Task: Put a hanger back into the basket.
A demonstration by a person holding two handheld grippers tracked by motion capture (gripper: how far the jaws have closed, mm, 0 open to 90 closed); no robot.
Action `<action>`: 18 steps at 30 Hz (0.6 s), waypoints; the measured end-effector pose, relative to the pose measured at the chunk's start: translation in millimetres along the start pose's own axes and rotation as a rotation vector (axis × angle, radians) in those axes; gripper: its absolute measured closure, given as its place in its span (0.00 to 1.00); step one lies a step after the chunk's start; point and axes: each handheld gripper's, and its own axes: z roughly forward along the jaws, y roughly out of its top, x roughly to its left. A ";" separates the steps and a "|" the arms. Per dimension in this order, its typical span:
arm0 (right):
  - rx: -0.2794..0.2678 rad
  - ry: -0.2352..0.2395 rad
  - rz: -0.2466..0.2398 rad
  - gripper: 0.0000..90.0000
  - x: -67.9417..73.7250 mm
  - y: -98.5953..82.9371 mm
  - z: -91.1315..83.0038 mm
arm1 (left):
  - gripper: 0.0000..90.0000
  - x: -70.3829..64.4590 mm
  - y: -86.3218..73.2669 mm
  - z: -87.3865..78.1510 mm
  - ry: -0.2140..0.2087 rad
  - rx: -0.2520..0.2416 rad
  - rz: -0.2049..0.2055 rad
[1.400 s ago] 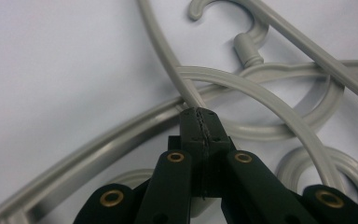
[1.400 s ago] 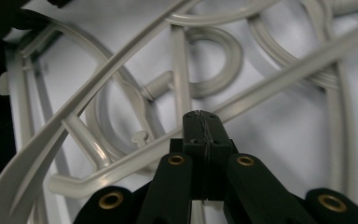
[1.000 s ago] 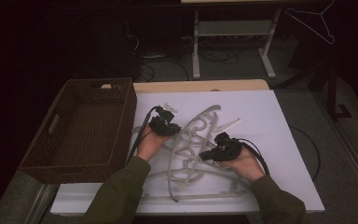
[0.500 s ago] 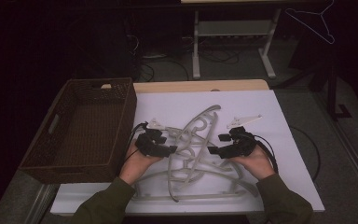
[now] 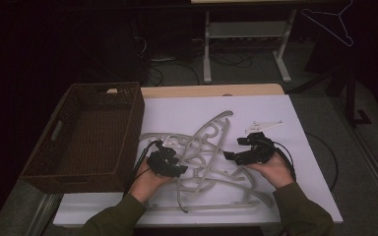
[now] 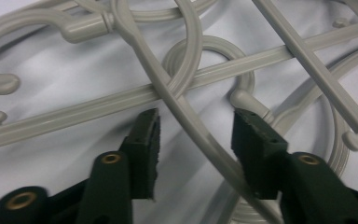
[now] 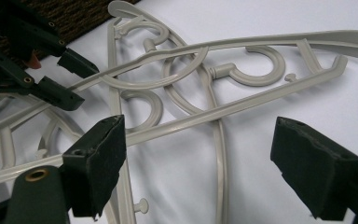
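While both hands are resting low on the white tabletop (image 5: 305, 123), the left gripper (image 5: 173, 166) is sitting at the left edge of a tangled pile of pale grey plastic clothes hangers (image 5: 204, 152), jaws parted. Seen from the left gripper view, its two black jaws are standing open on either side of one curved hanger arm (image 6: 200, 135), which is running between the pads without either pad pressing on it. A hanger crossbar (image 6: 98, 109) is lying just beyond the jaw tips, crossing over a round hook loop (image 6: 209, 51).

Right gripper (image 5: 234, 156) is sitting at the right edge of the same pile, jaws pointing inward toward the left one. In the right gripper view its jaws are gaping wide, nothing between the pads, one long hanger bar (image 7: 223, 109) lying just ahead of them on the table. Left gripper is also showing farther off there, top left (image 7: 67, 77), its open tips straddling a hanger arm.

Further left, a dark brown woven wicker basket (image 5: 59, 130) is standing beside the pile, touching the table's left part. Past the right gripper, a small white flat plate (image 5: 262, 125) is lying on the tabletop. Far back, a wire hanger (image 5: 330, 22) is hanging in the dark.
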 end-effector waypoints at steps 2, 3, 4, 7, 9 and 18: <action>-0.002 0.003 -0.002 0.20 0.2 0.0 0.4 | 0.63 1.4 -1.1 -1.9 0.013 0.004 0.011; -0.007 0.002 -0.006 0.20 0.3 0.0 0.7 | 0.64 3.2 -1.9 -2.7 0.012 0.004 0.012; -0.007 0.002 -0.008 0.20 0.3 0.1 0.6 | 0.65 4.9 -2.7 -3.9 0.016 0.005 0.009; -0.006 0.003 -0.002 0.21 0.7 0.5 0.3 | 0.70 13.9 -5.2 -7.0 0.028 0.010 -0.003; -0.008 0.003 -0.004 0.21 0.4 0.5 0.3 | 0.70 15.6 -5.6 -7.2 0.031 0.012 -0.009; -0.012 0.007 0.014 0.21 0.5 1.0 -1.8 | 0.77 23.2 -7.5 -2.2 0.040 0.041 -0.019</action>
